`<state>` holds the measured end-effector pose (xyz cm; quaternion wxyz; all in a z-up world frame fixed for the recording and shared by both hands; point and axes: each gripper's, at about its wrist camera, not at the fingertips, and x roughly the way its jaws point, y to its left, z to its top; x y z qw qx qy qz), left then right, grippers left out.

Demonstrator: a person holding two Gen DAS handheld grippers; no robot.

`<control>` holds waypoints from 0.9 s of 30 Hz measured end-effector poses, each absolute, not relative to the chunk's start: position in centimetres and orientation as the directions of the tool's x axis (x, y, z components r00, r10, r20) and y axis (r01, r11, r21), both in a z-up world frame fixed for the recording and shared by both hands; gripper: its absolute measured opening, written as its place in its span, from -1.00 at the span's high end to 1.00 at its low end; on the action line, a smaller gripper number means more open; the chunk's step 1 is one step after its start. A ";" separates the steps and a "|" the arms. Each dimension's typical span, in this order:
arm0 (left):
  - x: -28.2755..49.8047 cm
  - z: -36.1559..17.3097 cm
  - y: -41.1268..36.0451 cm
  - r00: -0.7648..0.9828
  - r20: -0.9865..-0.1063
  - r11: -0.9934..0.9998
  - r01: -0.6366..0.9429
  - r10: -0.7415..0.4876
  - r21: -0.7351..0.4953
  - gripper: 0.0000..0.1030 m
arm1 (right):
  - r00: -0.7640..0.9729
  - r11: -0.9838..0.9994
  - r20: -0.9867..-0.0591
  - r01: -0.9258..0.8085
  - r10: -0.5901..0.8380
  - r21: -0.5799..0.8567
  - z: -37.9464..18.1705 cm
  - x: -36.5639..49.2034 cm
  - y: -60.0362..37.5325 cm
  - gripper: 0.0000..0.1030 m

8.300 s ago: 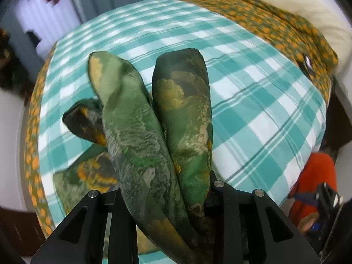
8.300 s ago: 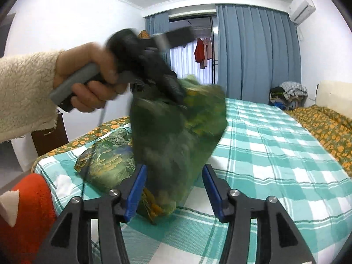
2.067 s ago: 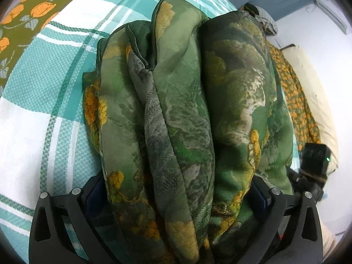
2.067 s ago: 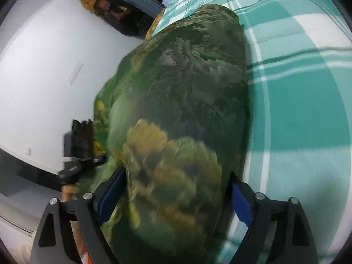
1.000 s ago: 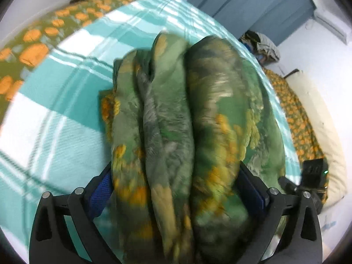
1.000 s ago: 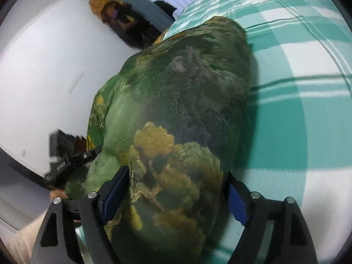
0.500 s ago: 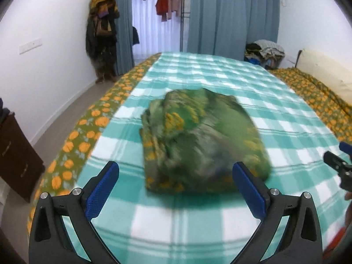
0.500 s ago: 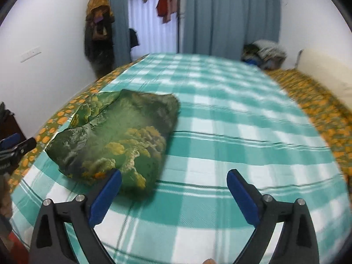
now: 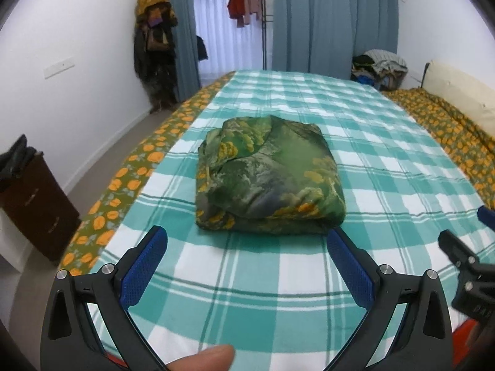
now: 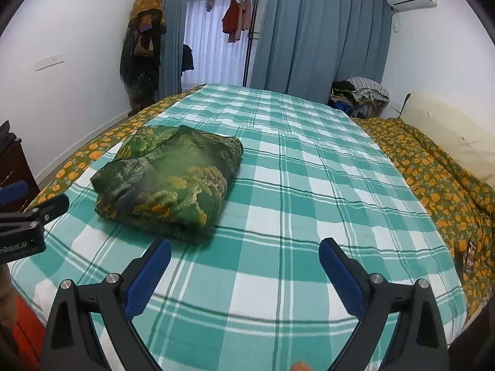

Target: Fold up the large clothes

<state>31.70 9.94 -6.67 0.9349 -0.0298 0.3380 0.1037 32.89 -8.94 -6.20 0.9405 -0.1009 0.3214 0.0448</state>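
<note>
We see the green satin garment with orange-yellow landscape print [image 9: 267,179] lying folded into a thick, roughly rectangular bundle, flat on the bed. It sits just beyond our left fingers [image 9: 145,262], centred between them, and ahead-left of our right fingers [image 10: 148,275], touching neither.

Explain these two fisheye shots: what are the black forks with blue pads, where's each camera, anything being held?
No robot here: a person holds a hand-operated claw in each hand, with a camera looking along its two fingers. One picture looks out from the left claw, the other from the right claw. Each claw also shows at the edge of the other's picture. Both stand open and hold nothing. On the teal and white checked blanket covering the bed lies a folded green garment with a yellow-orange printed pattern, a neat bundle touched by neither claw.
</note>
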 end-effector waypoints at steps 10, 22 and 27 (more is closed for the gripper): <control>29.7 -5.8 7.6 0.727 -0.664 0.980 -0.195 0.177 0.048 -0.99 | 0.752 0.980 -0.657 -0.164 0.049 -0.114 -5.9 30.3 -9.8 -0.90; 28.6 -4.3 8.1 0.727 -0.663 0.978 -0.205 0.179 0.039 -0.99 | 0.752 0.972 -0.656 -0.200 0.068 -0.128 -4.5 28.6 -8.5 -0.90; 28.6 -4.5 8.5 0.725 -0.670 0.978 -0.208 0.157 0.004 -0.99 | 0.747 0.970 -0.661 -0.206 0.068 -0.133 -4.6 28.3 -8.3 -0.90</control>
